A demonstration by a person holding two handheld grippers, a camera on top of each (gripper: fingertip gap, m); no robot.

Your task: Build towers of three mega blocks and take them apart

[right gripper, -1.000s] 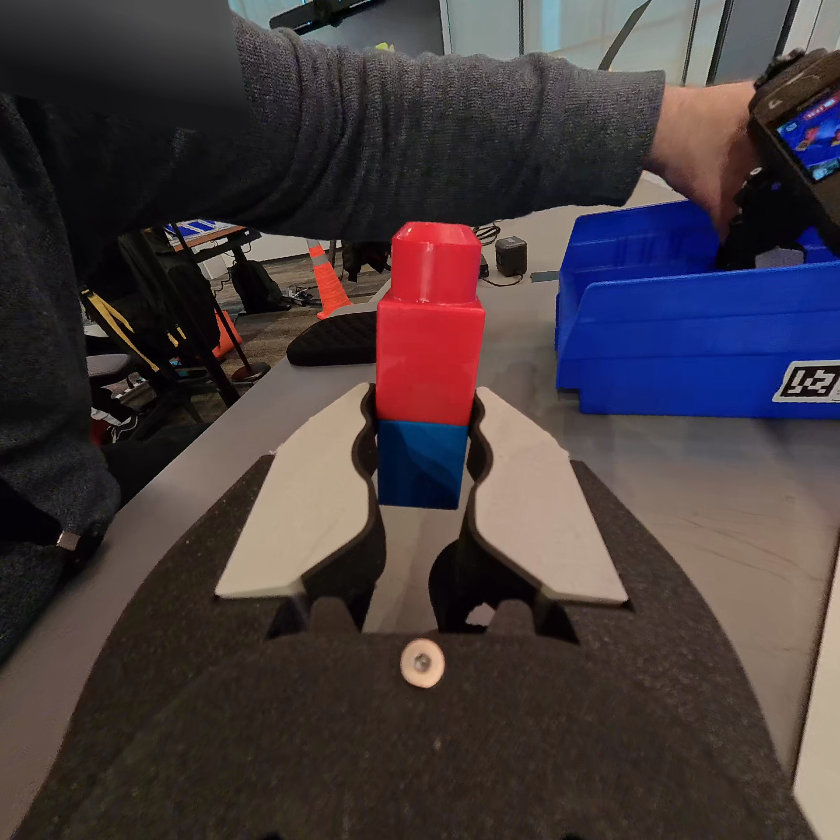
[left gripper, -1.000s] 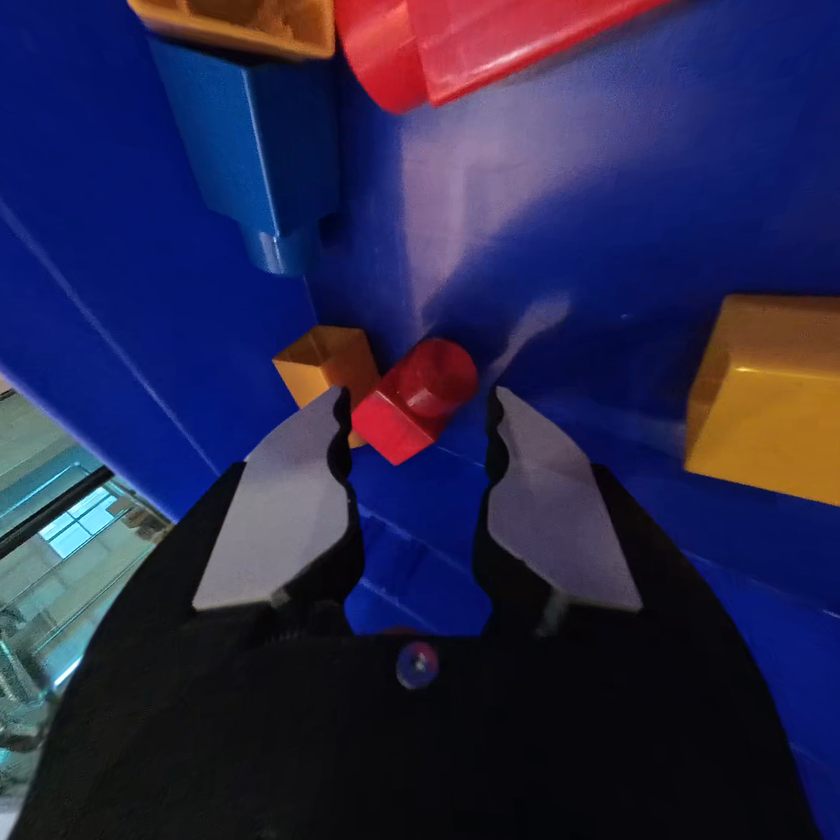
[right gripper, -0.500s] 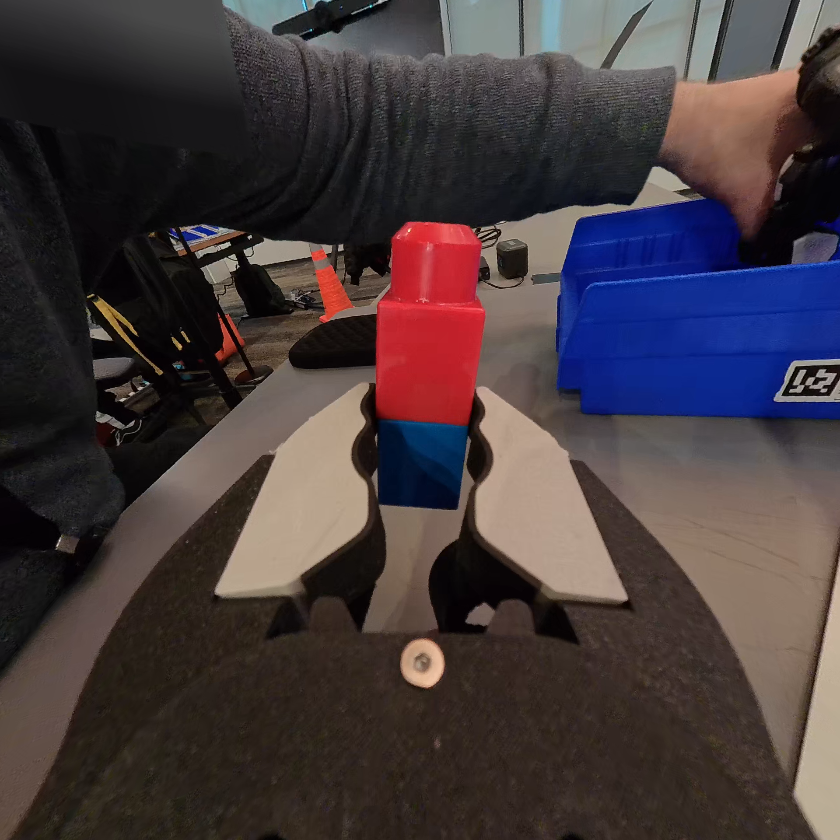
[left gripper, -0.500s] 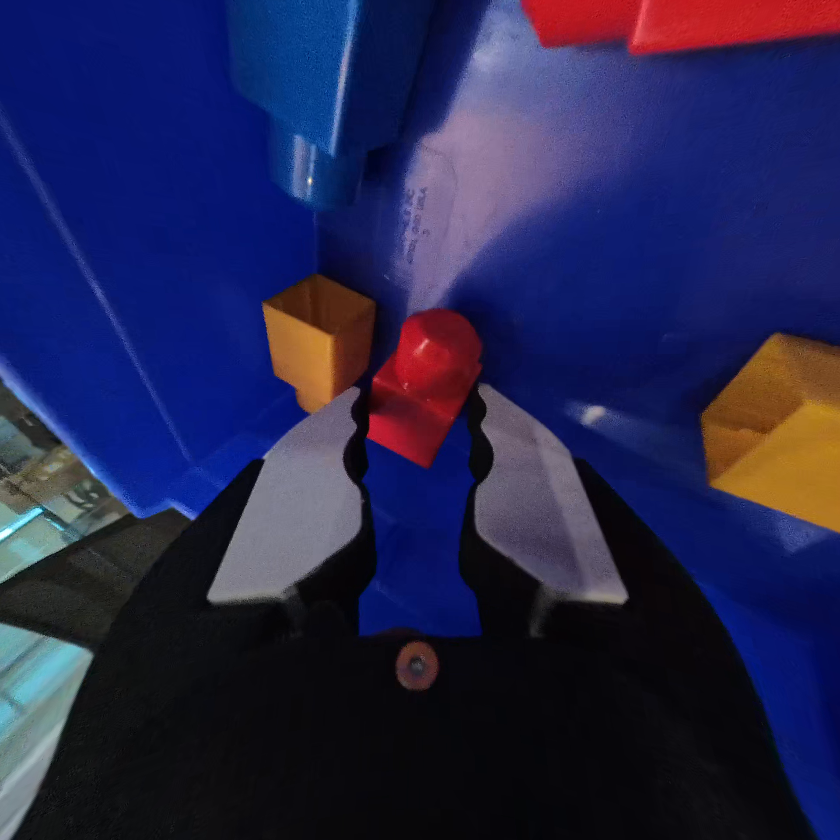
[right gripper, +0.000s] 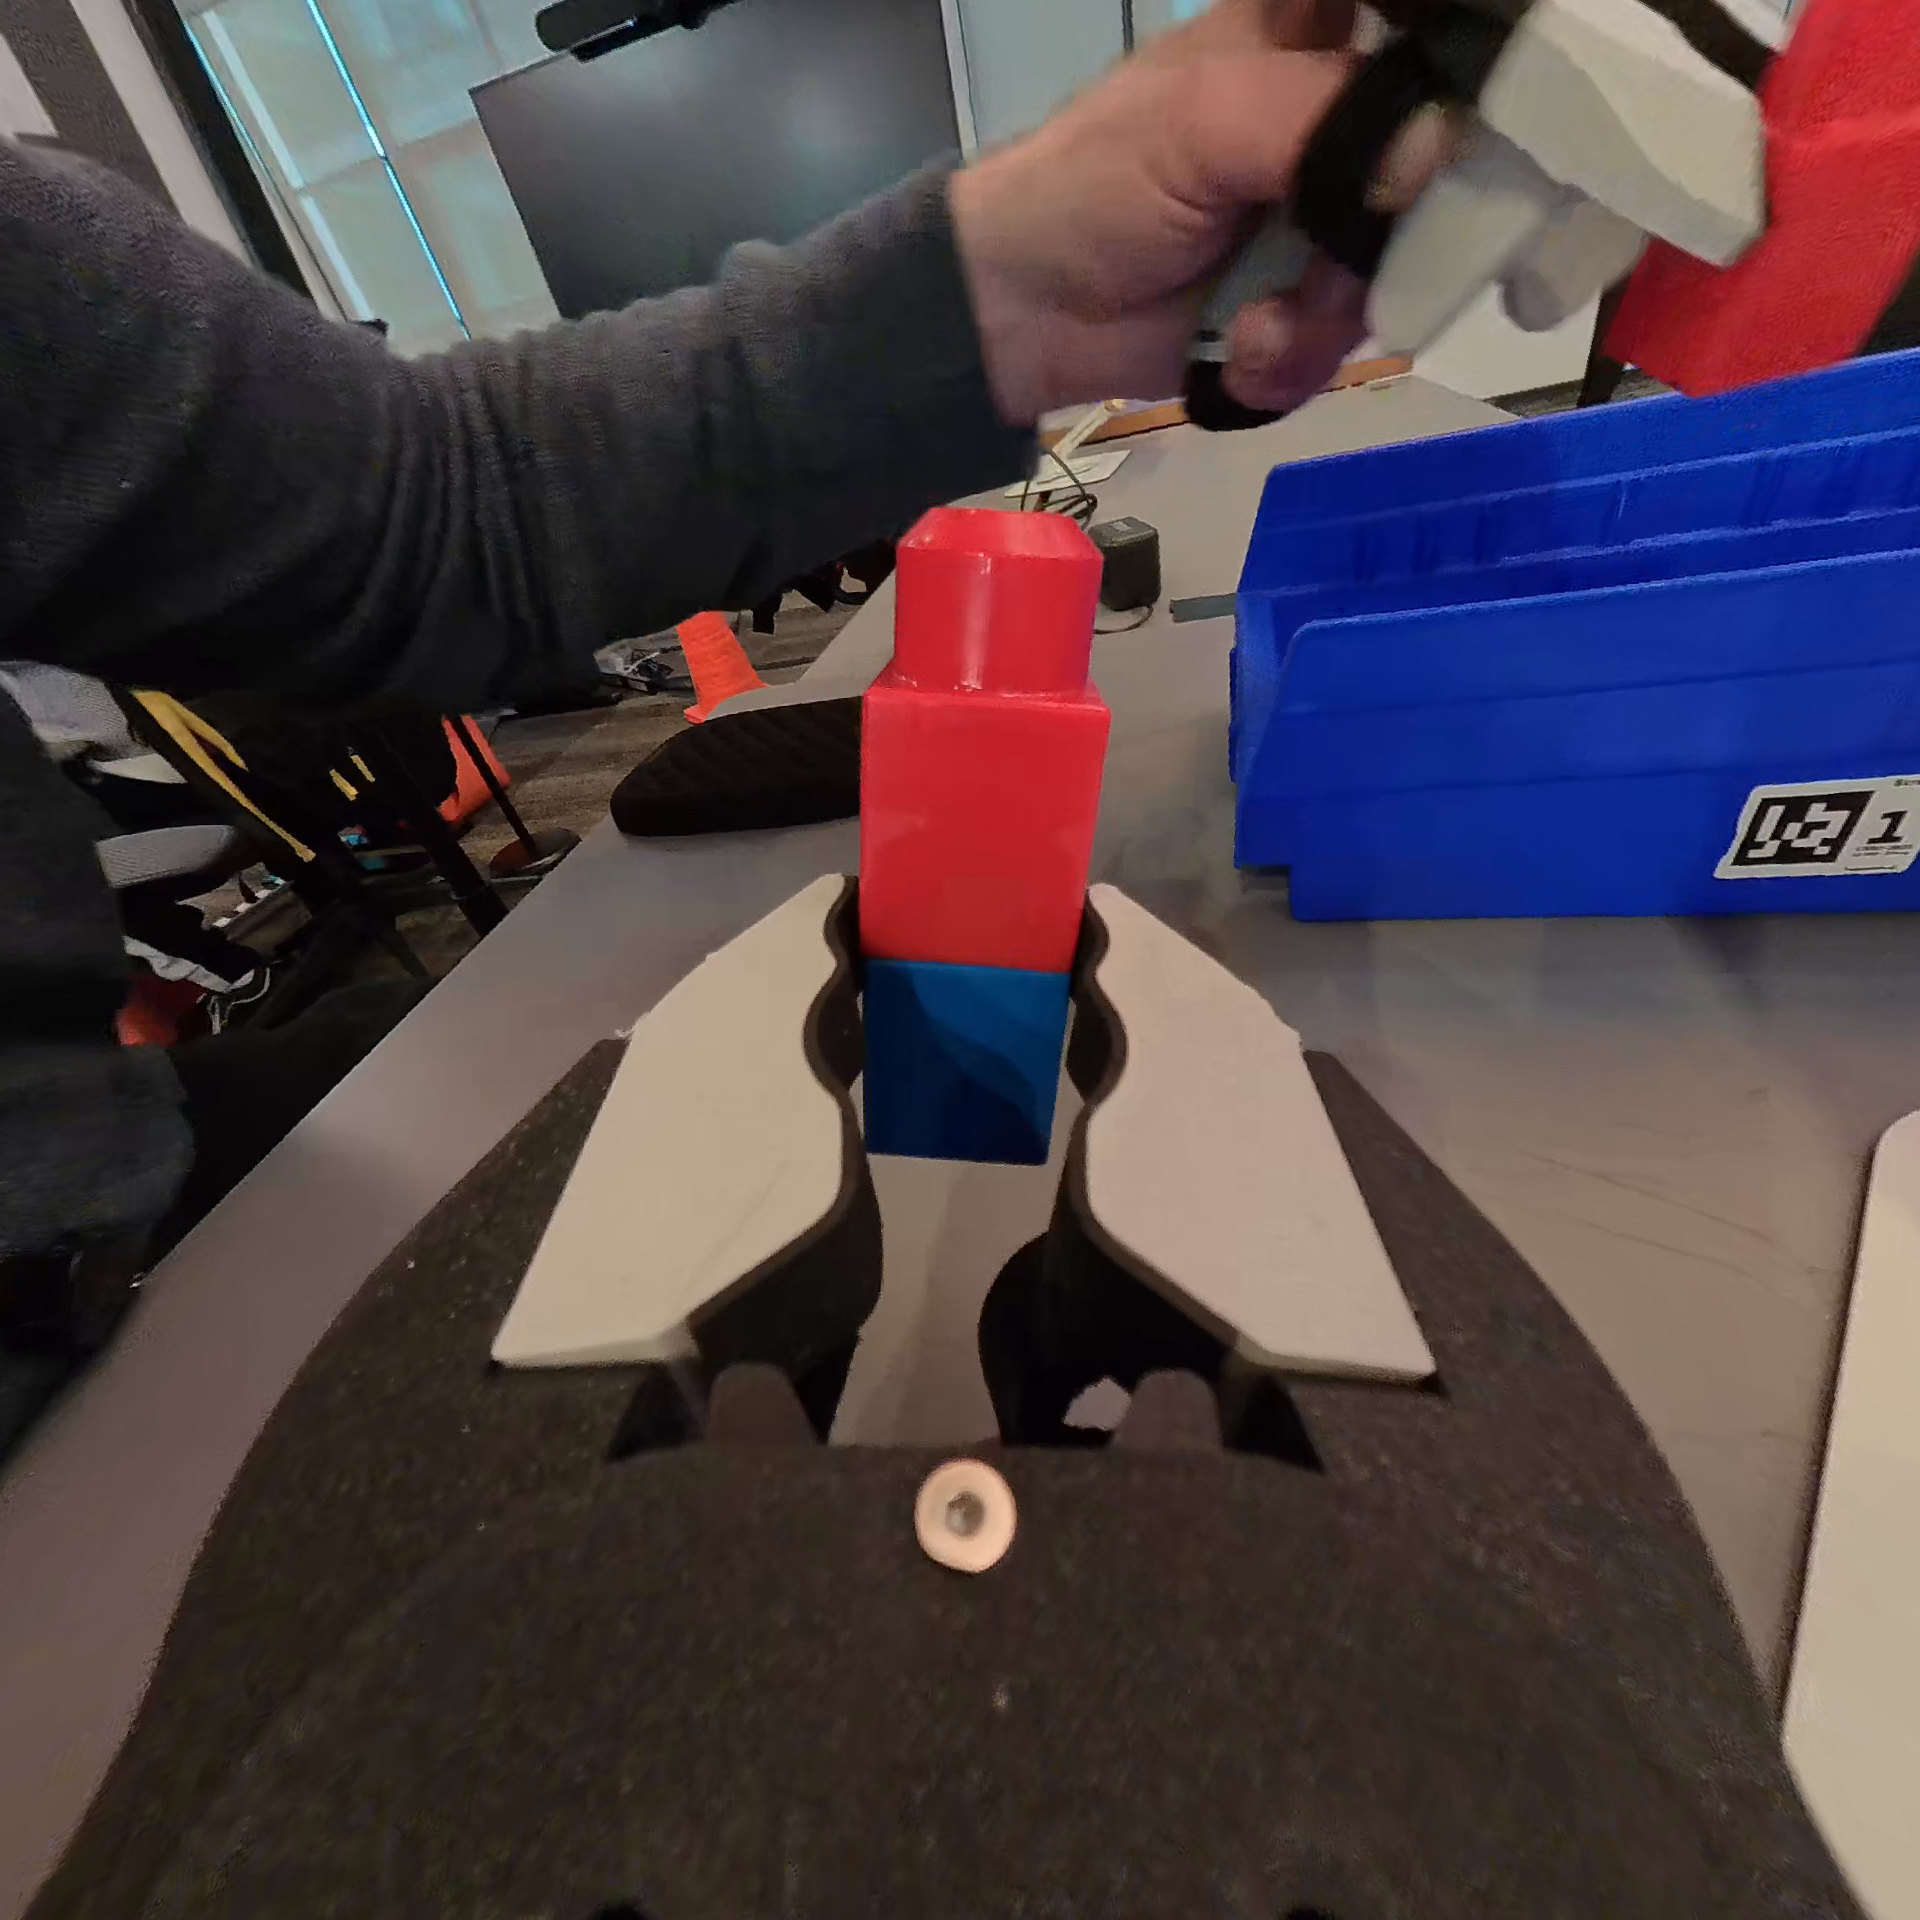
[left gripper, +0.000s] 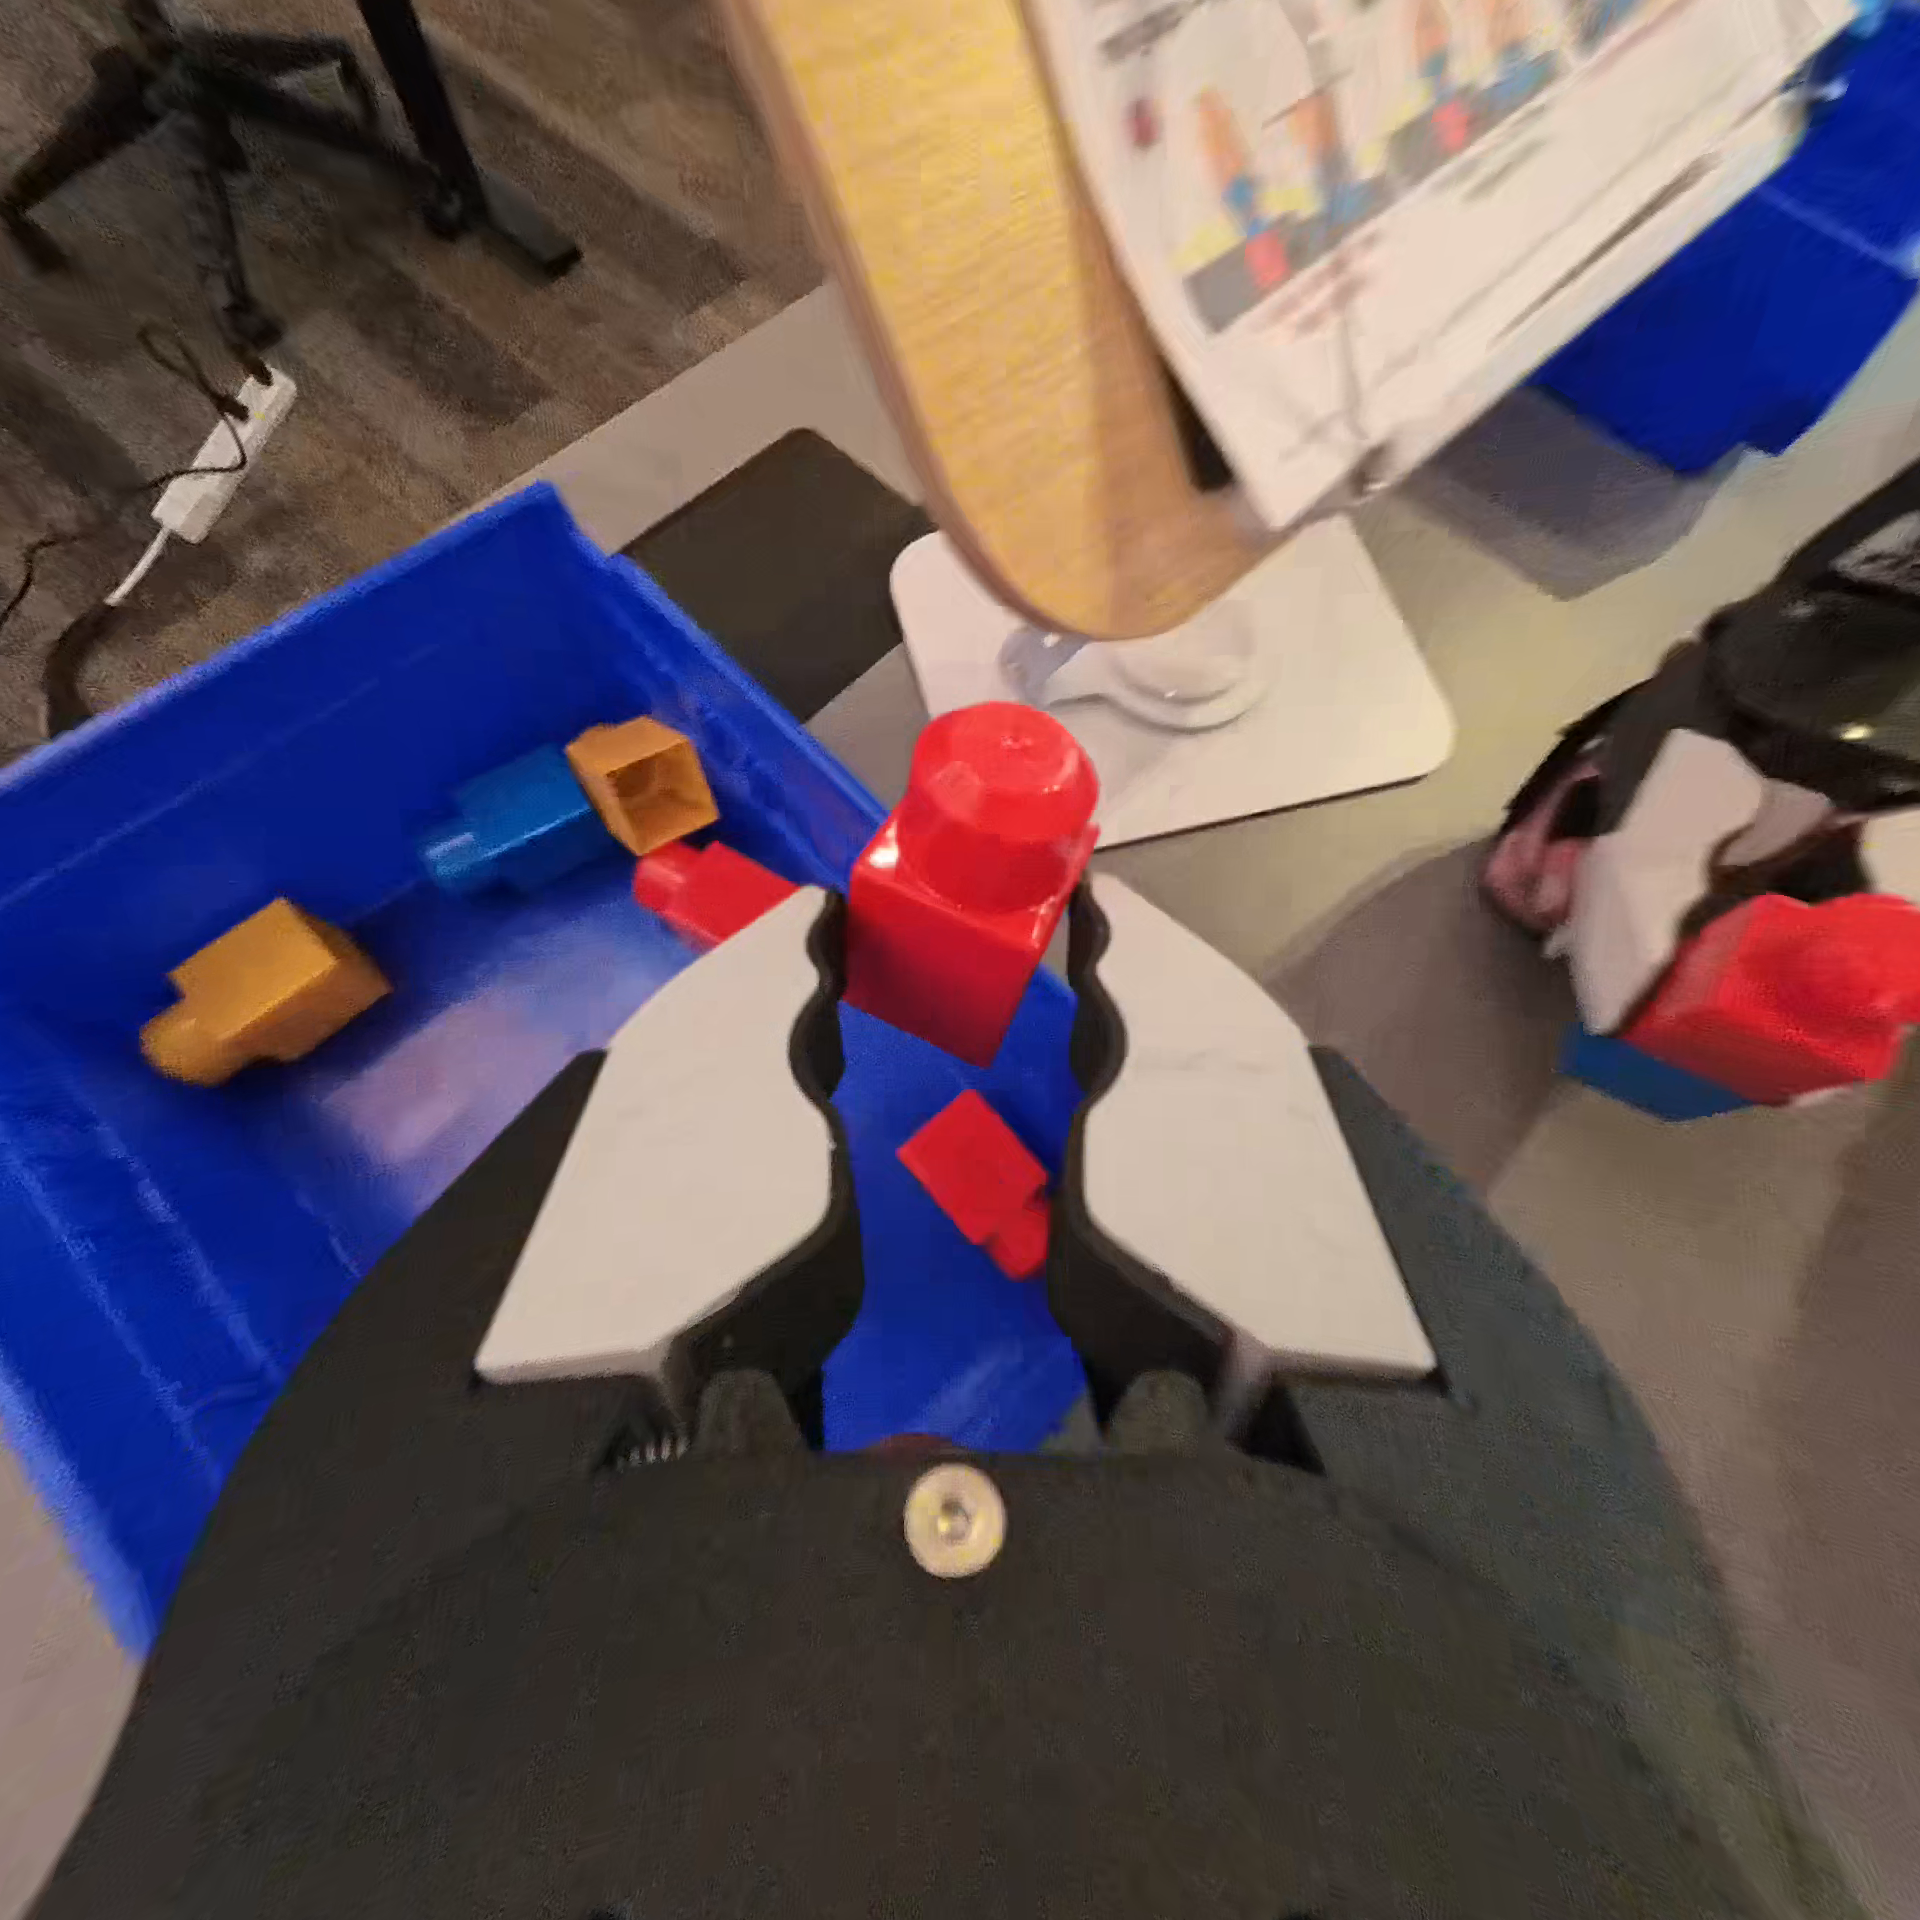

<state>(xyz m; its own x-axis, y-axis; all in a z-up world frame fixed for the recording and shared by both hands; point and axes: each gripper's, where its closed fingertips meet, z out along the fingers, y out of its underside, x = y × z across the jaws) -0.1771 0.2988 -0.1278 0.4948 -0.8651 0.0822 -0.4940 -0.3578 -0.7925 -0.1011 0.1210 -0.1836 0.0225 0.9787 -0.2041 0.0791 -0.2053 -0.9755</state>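
Note:
My left gripper [left gripper: 948,914] is shut on a red block [left gripper: 961,894] and holds it in the air above the blue bin [left gripper: 312,707]. My right gripper [right gripper: 971,925] is shut on a two-block stack that stands on the grey table: a red block [right gripper: 982,800] on a blue block [right gripper: 961,1060]. The stack also shows in the left wrist view [left gripper: 1766,1008], blurred, at the right, held by the right gripper. In the right wrist view the left gripper [right gripper: 1621,135] with its red block [right gripper: 1818,208] is at the top right, above the bin.
The bin holds several loose blocks: yellow [left gripper: 260,992], blue [left gripper: 509,821], red [left gripper: 977,1174]. A stand with a white base [left gripper: 1299,707] carries a printed sheet behind the bin. The person's sleeve [right gripper: 468,468] crosses the right wrist view. A second bin face [right gripper: 1558,727] stands right of the stack.
My left gripper closed on the red block in the bin and lifted it out, up and toward the stack. The right gripper and its stack have stayed still.

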